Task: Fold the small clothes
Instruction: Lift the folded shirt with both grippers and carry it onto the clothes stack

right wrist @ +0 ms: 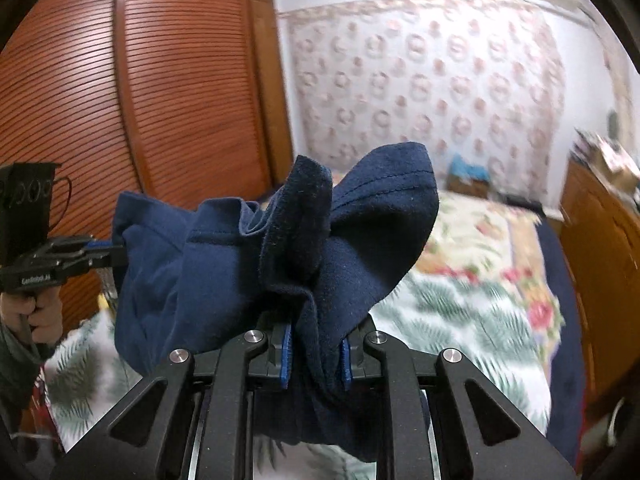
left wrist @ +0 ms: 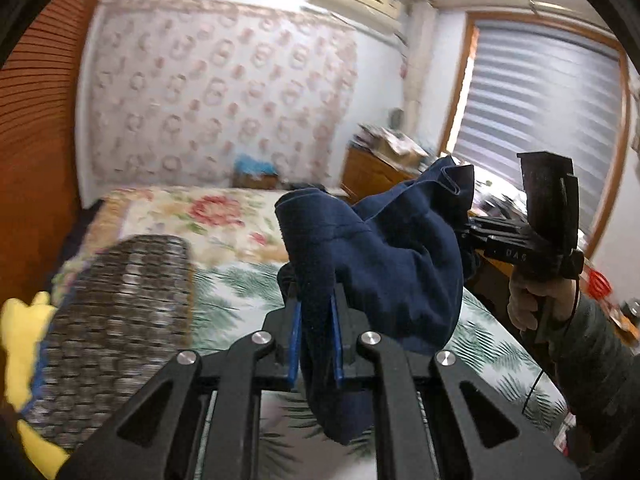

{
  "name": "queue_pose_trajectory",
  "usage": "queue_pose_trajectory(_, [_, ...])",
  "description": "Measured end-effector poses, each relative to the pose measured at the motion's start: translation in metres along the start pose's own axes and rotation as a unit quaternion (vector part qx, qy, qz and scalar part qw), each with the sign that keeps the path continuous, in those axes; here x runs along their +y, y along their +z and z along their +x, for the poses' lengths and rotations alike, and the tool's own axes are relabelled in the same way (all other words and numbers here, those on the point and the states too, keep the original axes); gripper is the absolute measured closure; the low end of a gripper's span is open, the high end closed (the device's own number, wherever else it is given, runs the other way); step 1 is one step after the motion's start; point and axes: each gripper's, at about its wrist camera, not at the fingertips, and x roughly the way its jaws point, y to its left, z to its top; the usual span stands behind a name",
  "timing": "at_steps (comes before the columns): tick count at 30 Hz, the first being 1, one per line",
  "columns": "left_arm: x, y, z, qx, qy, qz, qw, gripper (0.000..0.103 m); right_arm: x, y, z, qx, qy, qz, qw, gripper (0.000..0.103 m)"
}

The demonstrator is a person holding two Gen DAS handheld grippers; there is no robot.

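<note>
A small navy blue garment (left wrist: 384, 256) hangs bunched in the air above the bed, held by both grippers. My left gripper (left wrist: 316, 344) is shut on one edge of it, blue pads pressed on the cloth. My right gripper (right wrist: 316, 356) is shut on the other edge of the garment (right wrist: 248, 264). In the left wrist view the right gripper (left wrist: 472, 232) shows at the right, held by a hand. In the right wrist view the left gripper (right wrist: 116, 256) shows at the left. The lower part of the garment droops behind the jaws.
The bed below has a leaf-print sheet (left wrist: 492, 344) and a floral blanket (left wrist: 208, 216). A woven mat (left wrist: 120, 320) and a yellow cloth (left wrist: 20, 344) lie at the left. A louvred wooden wardrobe (right wrist: 120, 88) stands at the left, a wooden cabinet (right wrist: 600, 240) at the right.
</note>
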Motion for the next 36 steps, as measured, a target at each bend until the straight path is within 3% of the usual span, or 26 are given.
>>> queue_pose_trajectory(8, [0.067, -0.020, -0.039, -0.048, 0.074, -0.061, 0.9942, 0.094, 0.065, 0.069, 0.072, -0.003, 0.055, -0.077, 0.996, 0.088])
queue_pose_trajectory(14, [0.108, -0.062, -0.047, -0.042, 0.118, -0.111, 0.9858, 0.094, 0.113, 0.105, 0.137, 0.020, 0.096, -0.125, 0.987, 0.088])
queue_pose_trajectory(22, [0.141, -0.116, -0.037, -0.014, 0.164, -0.171, 0.9715, 0.094, 0.176, 0.106, 0.244, 0.084, 0.137, -0.174, 0.972, 0.088])
queue_pose_trajectory(29, [0.144, -0.131, -0.030, -0.007, 0.178, -0.179, 0.9676, 0.094, 0.188, 0.113, 0.280, 0.092, 0.147, -0.134, 0.976, 0.088])
queue_pose_trajectory(30, [0.143, -0.132, -0.033, -0.005, 0.176, -0.182, 0.9674, 0.094, 0.188, 0.115, 0.282, 0.092, 0.147, -0.125, 0.977, 0.086])
queue_pose_trajectory(32, [0.143, -0.134, -0.032, -0.002, 0.177, -0.185, 0.9668, 0.094, 0.187, 0.120, 0.281, 0.093, 0.127, -0.121, 0.980, 0.072])
queue_pose_trajectory(34, [0.142, -0.136, -0.033, 0.000, 0.178, -0.186, 0.9662, 0.094, 0.185, 0.123, 0.274, 0.091, 0.110, -0.123, 0.982, 0.050])
queue_pose_trajectory(36, [0.144, -0.135, -0.034, 0.001, 0.178, -0.187, 0.9660, 0.094, 0.178, 0.127, 0.262, 0.072, 0.090, -0.127, 0.985, 0.048])
